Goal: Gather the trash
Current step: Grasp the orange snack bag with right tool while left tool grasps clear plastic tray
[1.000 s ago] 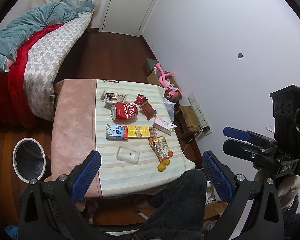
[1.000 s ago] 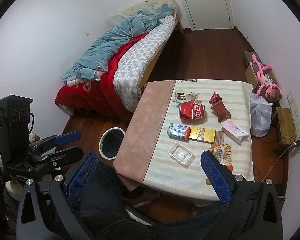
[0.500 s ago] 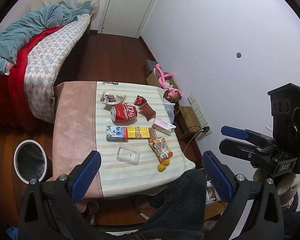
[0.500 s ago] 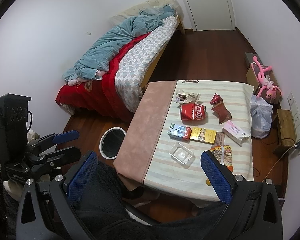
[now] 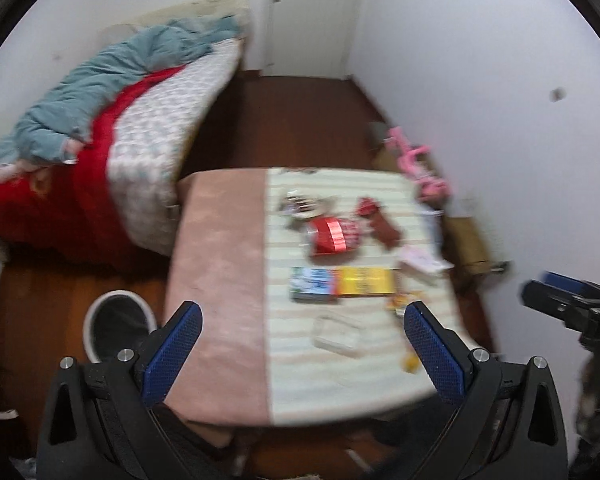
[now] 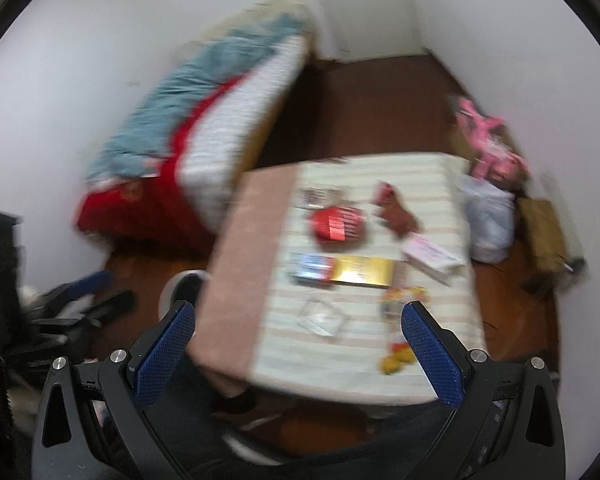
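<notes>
- Both claws hang high above a low worktop (image 5: 220, 264) strewn with litter; both views are smeared by motion blur.
- The left claw (image 5: 300, 354) is spread wide with nothing between its blue pads (image 5: 172, 352), seen over the worktop's near edge.
- The right claw (image 6: 298, 352) is likewise spread wide and holds nothing; its blue pads (image 6: 430, 354) frame the near end of the striped cloth.
- The trash lies on the striped half of the worktop: a crushed red can (image 5: 334, 236) mid-table, a dark brown wrapper (image 5: 386, 230) just to its right, a blue carton (image 5: 312, 290) touching a yellow box (image 5: 366, 282) in a row nearer the camera.
- A clear plastic tray (image 6: 322, 318) sits nearer still, beside a colourful snack packet (image 6: 398, 308).
- A pale pink box (image 6: 432, 256) rests near the worktop's right edge.
- A white-rimmed waste bin (image 5: 116, 330) stands on the wooden floor left of the worktop, beside the bed (image 5: 140, 140).
- A pink plush toy (image 6: 488, 140) lies by the far wall.
</notes>
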The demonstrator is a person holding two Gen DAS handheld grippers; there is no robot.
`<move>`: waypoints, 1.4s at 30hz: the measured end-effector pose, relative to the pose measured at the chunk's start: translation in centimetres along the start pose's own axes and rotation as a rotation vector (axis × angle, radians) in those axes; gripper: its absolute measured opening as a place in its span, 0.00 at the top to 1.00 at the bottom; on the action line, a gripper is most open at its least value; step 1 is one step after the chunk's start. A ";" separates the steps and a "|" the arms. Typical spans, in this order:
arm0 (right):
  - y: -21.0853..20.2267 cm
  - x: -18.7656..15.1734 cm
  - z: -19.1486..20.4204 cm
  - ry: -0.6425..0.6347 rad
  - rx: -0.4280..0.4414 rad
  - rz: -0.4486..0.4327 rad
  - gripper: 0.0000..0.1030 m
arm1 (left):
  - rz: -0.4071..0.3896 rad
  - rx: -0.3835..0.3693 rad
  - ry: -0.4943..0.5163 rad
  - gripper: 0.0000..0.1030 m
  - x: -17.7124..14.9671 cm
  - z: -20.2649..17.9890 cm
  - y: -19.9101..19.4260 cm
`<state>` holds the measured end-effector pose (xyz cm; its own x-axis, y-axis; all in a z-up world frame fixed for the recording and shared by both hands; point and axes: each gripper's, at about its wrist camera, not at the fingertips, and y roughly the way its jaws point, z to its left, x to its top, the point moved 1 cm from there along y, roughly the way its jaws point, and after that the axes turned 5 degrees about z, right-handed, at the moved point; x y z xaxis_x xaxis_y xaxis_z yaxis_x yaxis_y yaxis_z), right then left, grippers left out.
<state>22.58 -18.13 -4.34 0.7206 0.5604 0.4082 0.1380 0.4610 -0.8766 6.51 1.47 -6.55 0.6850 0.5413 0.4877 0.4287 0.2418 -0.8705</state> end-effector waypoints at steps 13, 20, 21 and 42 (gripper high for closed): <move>24.2 -2.4 -12.4 0.123 -0.219 0.343 0.00 | 0.419 0.031 0.020 0.00 -4.6 -1.8 21.6; 29.5 -2.5 -12.7 0.061 -0.272 0.399 0.00 | 0.455 -0.012 0.032 0.00 -5.0 -2.3 23.0; 29.8 -2.5 -12.9 0.066 -0.285 0.397 0.00 | 0.455 -0.020 0.045 0.00 -4.9 -2.6 23.0; 28.0 -4.3 -14.9 0.152 -0.334 0.383 0.19 | 0.475 -0.026 0.229 0.12 -5.2 -6.1 27.4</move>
<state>33.45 -17.88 -34.48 0.8488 0.5281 0.0233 0.0368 -0.0152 -0.9992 18.30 0.33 -32.48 0.9175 0.3953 0.0442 0.0522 -0.0093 -0.9986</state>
